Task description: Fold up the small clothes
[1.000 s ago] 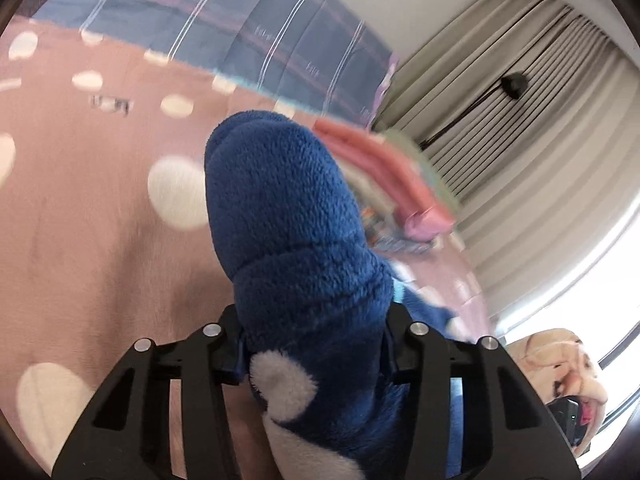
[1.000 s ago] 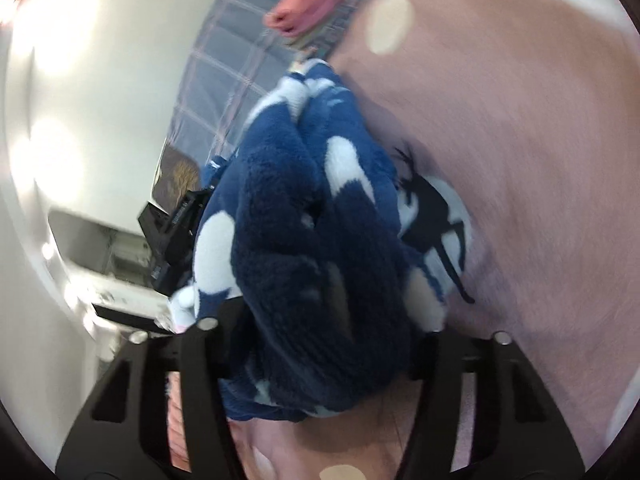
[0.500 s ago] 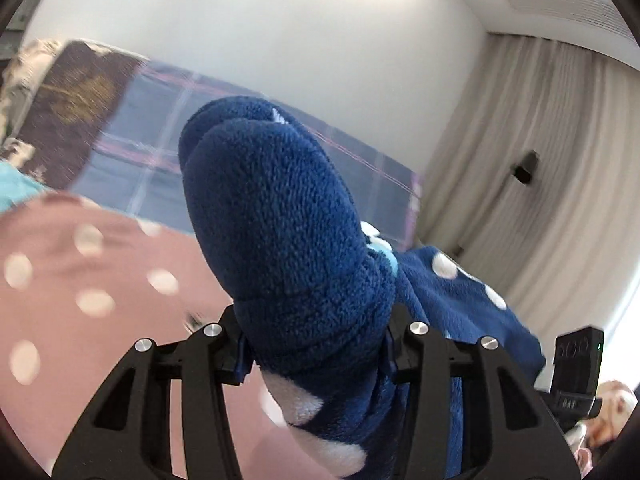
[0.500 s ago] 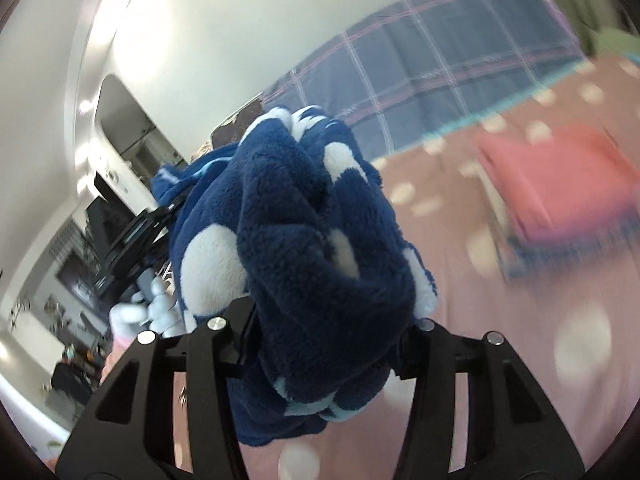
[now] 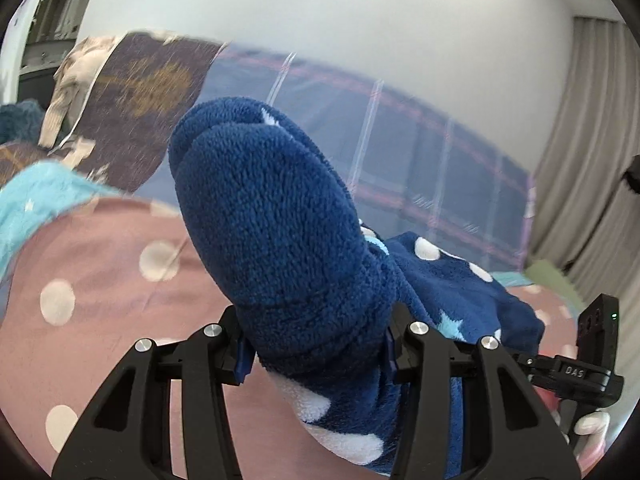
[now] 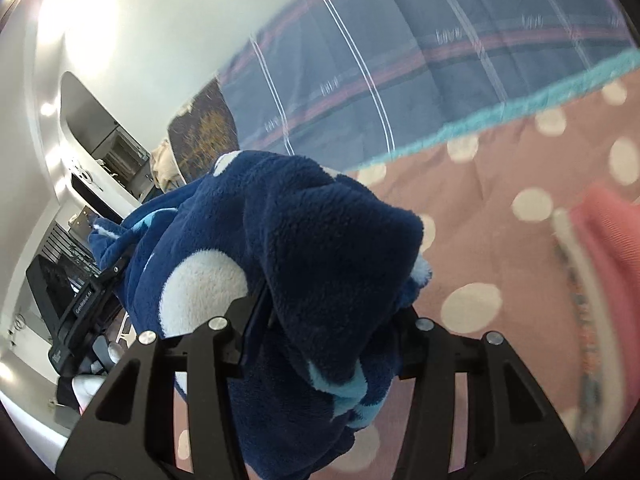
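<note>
In the left wrist view, the left gripper (image 5: 316, 354) is clamping a thick wad of the navy fleece garment (image 5: 272, 232), its jaws held partly apart by the bunched cloth between the pads. The garment is hanging above the pink dotted bedspread (image 5: 100, 280), and its spotted part is trailing off to the right toward the other gripper's body (image 5: 592, 364). To do this step well, both hands should be pulling the cloth taut and level between them before lowering it, so it is lying flat with no bunching for the fold. A second ago this camera was looking down at the bedspread and a stack of clothes; now it is facing the plaid blanket (image 5: 420, 168) and the wall, though the grip is looking the same.

In the right wrist view, the right gripper (image 6: 324, 344) is likewise gripping a thick bunch of the same garment (image 6: 320, 248), jaws part-way apart and filled with fleece, above the bedspread. A pink folded pile (image 6: 604, 248) is lying to the right. A second ago the bedspread was filling this view at a steep tilt; now the view is turned more upright.
</note>
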